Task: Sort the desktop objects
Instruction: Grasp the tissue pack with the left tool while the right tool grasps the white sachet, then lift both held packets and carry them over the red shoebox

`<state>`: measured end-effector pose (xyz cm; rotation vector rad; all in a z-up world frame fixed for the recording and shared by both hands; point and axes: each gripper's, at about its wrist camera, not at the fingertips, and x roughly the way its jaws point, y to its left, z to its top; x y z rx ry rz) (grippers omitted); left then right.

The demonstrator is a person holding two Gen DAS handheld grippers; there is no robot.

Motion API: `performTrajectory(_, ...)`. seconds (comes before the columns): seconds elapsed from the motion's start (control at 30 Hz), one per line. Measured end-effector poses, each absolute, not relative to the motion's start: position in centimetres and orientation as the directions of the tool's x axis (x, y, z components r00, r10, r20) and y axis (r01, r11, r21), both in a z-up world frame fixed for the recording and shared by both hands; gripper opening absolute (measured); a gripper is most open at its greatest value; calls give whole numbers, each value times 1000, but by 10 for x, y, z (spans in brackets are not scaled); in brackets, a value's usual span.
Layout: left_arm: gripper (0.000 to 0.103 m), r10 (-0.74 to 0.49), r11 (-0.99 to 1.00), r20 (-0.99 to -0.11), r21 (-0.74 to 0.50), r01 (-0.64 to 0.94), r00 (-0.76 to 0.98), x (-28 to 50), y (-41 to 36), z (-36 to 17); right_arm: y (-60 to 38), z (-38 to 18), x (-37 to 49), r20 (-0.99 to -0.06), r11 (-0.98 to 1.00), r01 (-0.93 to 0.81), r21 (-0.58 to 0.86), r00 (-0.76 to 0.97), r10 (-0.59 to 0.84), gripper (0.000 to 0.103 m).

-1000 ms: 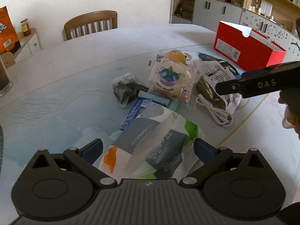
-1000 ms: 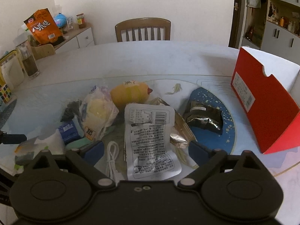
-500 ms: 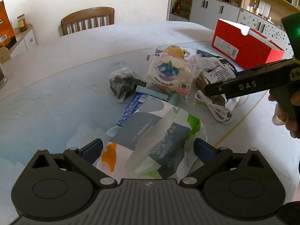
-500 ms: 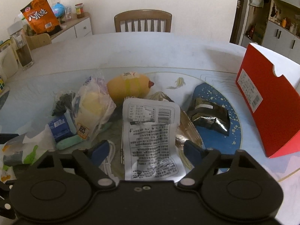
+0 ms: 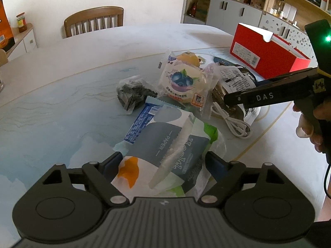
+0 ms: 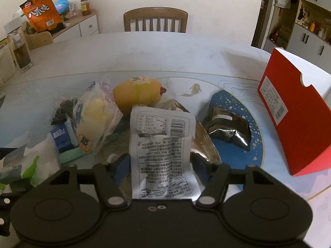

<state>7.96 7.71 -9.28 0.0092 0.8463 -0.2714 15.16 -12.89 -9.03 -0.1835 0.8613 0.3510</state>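
My left gripper (image 5: pixel 163 163) is shut on a grey, white and green tissue pack (image 5: pixel 165 153) at the near side of a pile on the table. My right gripper (image 6: pixel 159 165) has closed on a white snack packet with black print (image 6: pixel 163 150); it also shows in the left wrist view (image 5: pixel 235 80). The right gripper's finger (image 5: pixel 269 95) reaches in from the right there. The pile holds a blueberry bun bag (image 5: pixel 184 80), a yellow toy (image 6: pixel 138 95), a black crumpled bag (image 5: pixel 132 95), a blue wrapper (image 5: pixel 138 124) and a white cable (image 5: pixel 233 122).
A red open box (image 5: pixel 266 53) stands at the right; it also shows in the right wrist view (image 6: pixel 293 113). A dark foil packet (image 6: pixel 227 126) lies on a blue patch. A wooden chair (image 6: pixel 155 18) stands behind the table. A cabinet (image 6: pixel 82 24) with an orange bag is at far left.
The right gripper's jaws have narrowed onto the white printed packet and moved in closer. The left gripper keeps its hold on the tissue pack and has shifted slightly.
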Motion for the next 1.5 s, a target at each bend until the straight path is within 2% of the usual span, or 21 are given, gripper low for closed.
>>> performTrajectory(0.1, 83, -235, 966, -738, -103, 239, 633, 79, 78, -91, -131, -89, 153, -766, 930, -367, -13, 601, 226, 57)
performTrajectory(0.13, 82, -237, 965, -738, -105, 239, 632, 80, 77, -91, -131, -88, 153, -766, 931, -366, -7, 600, 230, 56)
performTrajectory(0.17, 75, -237, 965, -738, -106, 238, 632, 79, 77, -91, -132, -88, 153, -766, 930, -367, -4, 599, 233, 56)
performTrajectory(0.6, 64, -248, 963, -721, -112, 245, 647, 76, 76, -84, -139, -74, 141, -747, 932, -362, -18, 624, 227, 55)
performTrajectory(1.23, 63, -298, 948, -642, -113, 298, 707, 68, 66, -34, -160, -20, 112, -685, 938, -347, -10, 686, 246, 55)
performTrajectory(1.5, 63, -286, 952, -634, -100, 290, 718, 73, 55, -11, -175, 2, 103, -664, 940, -341, 8, 701, 260, 55)
